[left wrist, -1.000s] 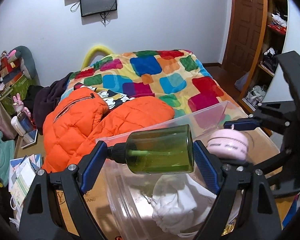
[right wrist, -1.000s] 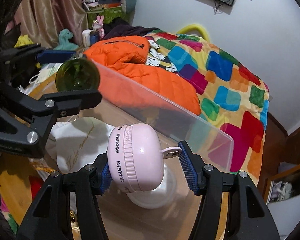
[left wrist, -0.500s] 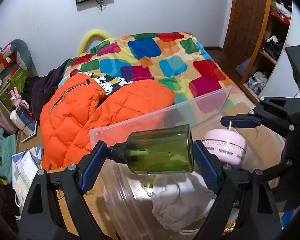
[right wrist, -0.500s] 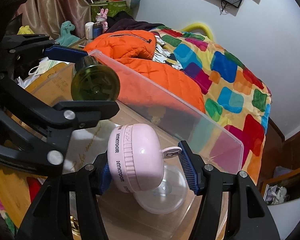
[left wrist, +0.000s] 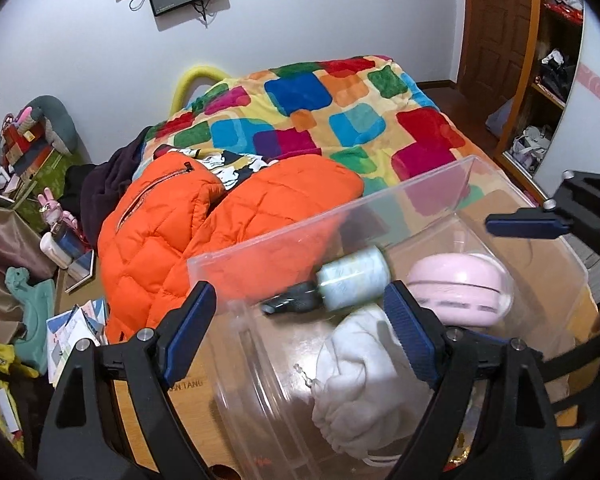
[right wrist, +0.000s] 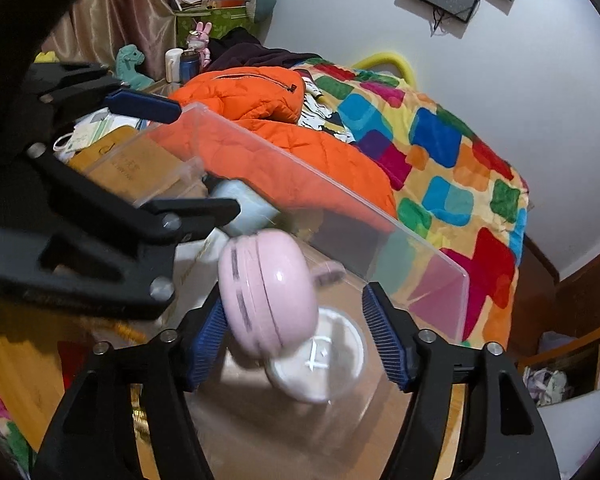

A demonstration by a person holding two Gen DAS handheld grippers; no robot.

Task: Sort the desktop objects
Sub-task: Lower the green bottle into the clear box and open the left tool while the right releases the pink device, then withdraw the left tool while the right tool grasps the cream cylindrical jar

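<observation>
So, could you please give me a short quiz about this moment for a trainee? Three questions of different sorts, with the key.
1. True or false: the left tongs are clamped on the bottle.
2. Which thing lies inside the clear box, below the left tongs?
A. a white cloth pouch
B. an orange jacket
C. a blue cup
3. What colour is the round case beside the pouch?

Key:
1. False: the tongs stand open and the bottle is free of them.
2. A.
3. Pink.
</observation>
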